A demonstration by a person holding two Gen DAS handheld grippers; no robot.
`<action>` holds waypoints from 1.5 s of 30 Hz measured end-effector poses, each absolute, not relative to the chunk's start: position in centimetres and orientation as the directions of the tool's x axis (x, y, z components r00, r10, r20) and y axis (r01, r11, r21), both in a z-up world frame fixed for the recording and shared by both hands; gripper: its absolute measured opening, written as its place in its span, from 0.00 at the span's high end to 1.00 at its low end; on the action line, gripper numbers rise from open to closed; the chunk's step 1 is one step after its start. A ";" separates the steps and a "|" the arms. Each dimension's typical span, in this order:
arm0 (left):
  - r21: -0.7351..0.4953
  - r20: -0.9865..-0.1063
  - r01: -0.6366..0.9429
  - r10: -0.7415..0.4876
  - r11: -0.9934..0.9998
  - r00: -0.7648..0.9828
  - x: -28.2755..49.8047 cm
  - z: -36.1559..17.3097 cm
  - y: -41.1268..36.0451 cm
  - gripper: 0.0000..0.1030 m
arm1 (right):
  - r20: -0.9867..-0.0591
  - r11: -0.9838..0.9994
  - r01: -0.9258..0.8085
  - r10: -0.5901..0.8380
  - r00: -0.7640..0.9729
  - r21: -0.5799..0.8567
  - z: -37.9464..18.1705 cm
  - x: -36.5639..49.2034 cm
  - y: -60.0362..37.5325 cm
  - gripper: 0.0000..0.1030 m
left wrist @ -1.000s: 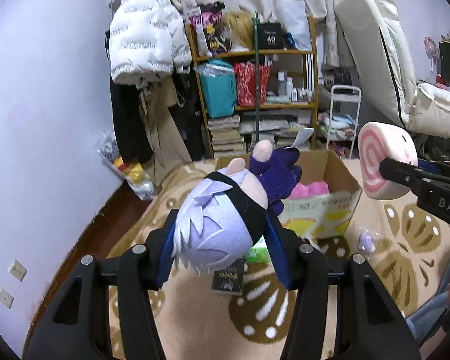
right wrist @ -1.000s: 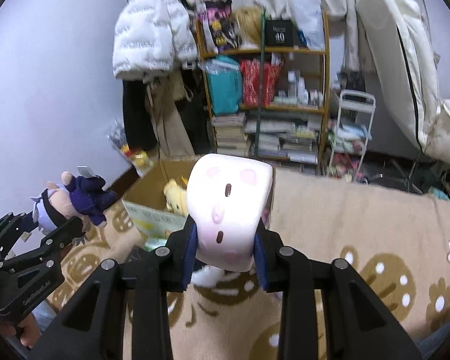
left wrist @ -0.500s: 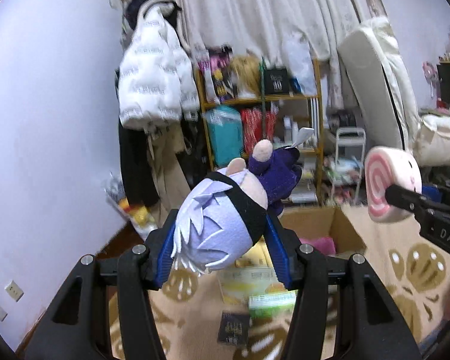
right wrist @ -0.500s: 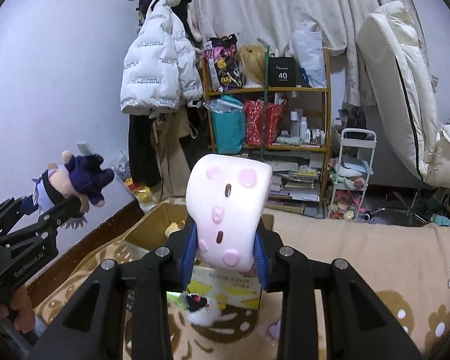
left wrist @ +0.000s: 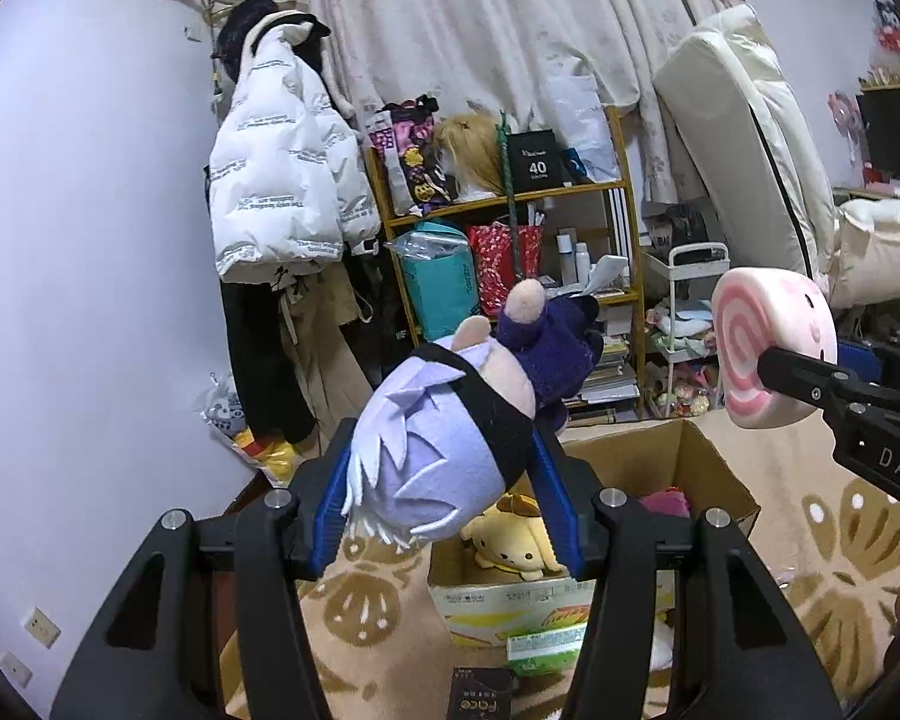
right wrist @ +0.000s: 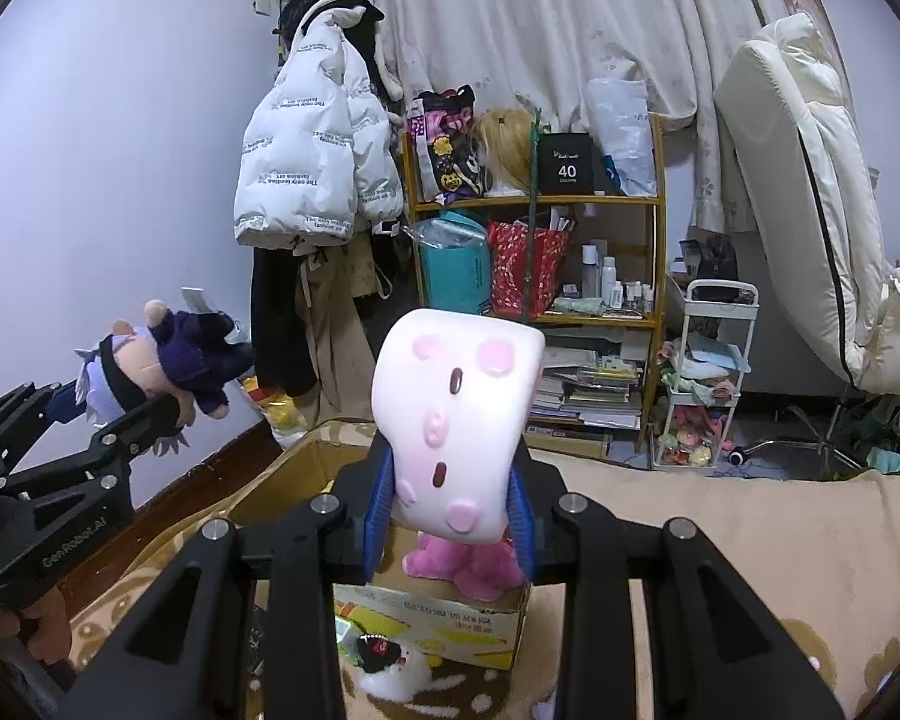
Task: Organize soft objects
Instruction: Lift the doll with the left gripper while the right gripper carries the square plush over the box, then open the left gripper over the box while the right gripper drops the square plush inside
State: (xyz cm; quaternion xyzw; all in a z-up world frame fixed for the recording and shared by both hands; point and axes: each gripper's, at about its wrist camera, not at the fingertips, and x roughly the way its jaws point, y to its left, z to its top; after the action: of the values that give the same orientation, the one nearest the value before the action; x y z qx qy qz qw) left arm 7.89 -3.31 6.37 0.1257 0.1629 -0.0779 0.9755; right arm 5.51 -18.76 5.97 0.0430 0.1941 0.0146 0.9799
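My left gripper (left wrist: 447, 504) is shut on a plush doll (left wrist: 444, 456) with lilac hair, a black blindfold and dark purple clothes; the doll (right wrist: 162, 366) also shows at the left of the right wrist view. My right gripper (right wrist: 450, 510) is shut on a white and pink roll-cake plush (right wrist: 456, 420), whose swirl end (left wrist: 756, 348) appears at the right of the left wrist view. Below both stands an open cardboard box (left wrist: 714, 480) holding a yellow dog plush (left wrist: 510, 540) and a pink plush (right wrist: 468, 564).
The box sits on a beige patterned rug (right wrist: 750, 540). A small black-and-white plush (right wrist: 390, 666) lies in front of it. A cluttered wooden shelf (right wrist: 540, 252), a hanging white jacket (right wrist: 312, 168) and a white cart (right wrist: 708, 372) stand behind. A person's hand (right wrist: 36, 630) holds the left gripper.
Both grippers have risen and tilted upward with their plush toys still held. The box has dropped lower in both views, and its inside now shows beneath the jaws.
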 end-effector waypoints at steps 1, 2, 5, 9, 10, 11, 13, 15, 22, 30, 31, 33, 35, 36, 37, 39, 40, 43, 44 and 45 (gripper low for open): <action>0.219 -0.341 0.196 -0.113 0.956 0.933 8.1 6.2 -3.4 0.48 | -0.382 0.996 -0.013 0.047 0.923 0.090 6.0 5.7 -18.7 0.66; 0.218 -0.349 0.202 -0.117 0.955 0.930 8.4 5.9 -3.5 0.48 | -0.385 0.996 -0.014 0.048 0.921 0.089 5.9 6.0 -18.8 0.66; 0.217 -0.371 0.212 -0.121 0.953 0.921 9.2 4.9 -3.8 0.48 | -0.397 0.996 -0.028 0.062 0.916 0.090 5.3 7.0 -18.9 0.65; 0.202 -0.407 0.225 -0.127 0.953 0.905 10.1 3.8 -4.0 0.47 | -0.431 0.993 -0.029 0.078 0.899 0.118 4.1 8.2 -19.2 0.65; 0.195 -0.417 0.229 -0.130 0.954 0.900 10.5 3.6 -4.0 0.47 | -0.438 0.992 -0.028 0.079 0.895 0.122 3.7 8.3 -19.2 0.64; 0.192 -0.422 0.230 -0.131 0.954 0.897 10.6 3.4 -4.0 0.47 | -0.446 0.992 -0.025 0.078 0.892 0.123 3.5 8.5 -19.3 0.64; 0.189 -0.436 0.236 -0.133 0.953 0.890 11.1 2.8 -4.0 0.47 | -0.457 0.992 -0.022 0.077 0.886 0.125 3.0 8.7 -19.4 0.64; 0.185 -0.451 0.238 -0.133 0.953 0.883 11.5 2.1 -4.0 0.47 | -0.467 0.990 -0.024 0.086 0.880 0.138 2.6 8.9 -19.6 0.64; 0.130 -0.544 0.264 -0.154 0.956 0.825 13.2 0.2 -3.6 0.45 | -0.516 0.986 -0.033 0.115 0.849 0.166 0.6 9.8 -19.8 0.60; 0.164 -0.569 0.262 -0.125 0.951 0.813 13.3 -1.0 -3.8 0.35 | -0.600 0.990 -0.049 0.119 0.791 0.131 -1.4 10.5 -18.9 0.57; 0.166 -0.571 0.258 -0.120 0.952 0.812 13.3 -1.1 -3.7 0.34 | -0.606 0.990 -0.051 0.120 0.786 0.130 -1.6 10.5 -18.8 0.56; 0.166 -0.575 0.255 -0.116 0.953 0.810 13.3 -1.1 -3.7 0.32 | -0.616 0.990 -0.056 0.123 0.778 0.127 -1.8 10.5 -18.7 0.54; 0.173 -0.577 0.251 -0.109 0.952 0.810 13.2 -1.1 -3.7 0.26 | -0.624 0.991 -0.054 0.117 0.773 0.119 -2.0 10.5 -18.6 0.52; 0.182 -0.574 0.245 -0.099 0.952 0.813 13.1 -1.2 -3.7 0.22 | -0.624 0.991 -0.055 0.118 0.773 0.120 -2.0 10.5 -18.7 0.52; 0.188 -0.571 0.240 -0.093 0.953 0.815 13.0 -1.1 -3.6 0.22 | -0.623 0.991 -0.053 0.117 0.773 0.121 -2.0 10.5 -18.7 0.50; 0.194 -0.573 0.234 -0.084 0.953 0.815 12.9 -1.1 -3.6 0.21 | -0.618 0.991 -0.047 0.114 0.778 0.124 -2.0 10.4 -18.7 0.44; 0.190 -0.579 0.234 -0.083 0.953 0.811 13.0 -1.1 -3.5 0.21 | -0.615 0.991 -0.044 0.113 0.781 0.126 -1.9 10.4 -18.9 0.40; 0.179 -0.595 0.233 -0.083 0.956 0.799 13.0 -1.2 -3.3 0.21 | -0.606 0.991 -0.034 0.105 0.788 0.129 -1.7 10.2 -19.1 0.38; 0.181 -0.599 0.232 -0.080 0.956 0.797 12.9 -1.2 -3.3 0.21 | -0.606 0.991 -0.031 0.105 0.788 0.133 -1.7 10.2 -19.2 0.38; 0.186 -0.602 0.230 -0.074 0.955 0.795 12.8 -1.2 -3.2 0.20 | -0.606 0.990 -0.028 0.106 0.788 0.137 -1.5 10.1 -19.3 0.38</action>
State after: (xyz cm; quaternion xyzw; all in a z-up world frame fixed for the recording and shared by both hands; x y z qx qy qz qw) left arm 12.85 -3.17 -1.17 0.1259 0.3100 -0.0809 0.9389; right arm 10.10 -19.27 -1.54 0.0604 0.3237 0.0356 0.9436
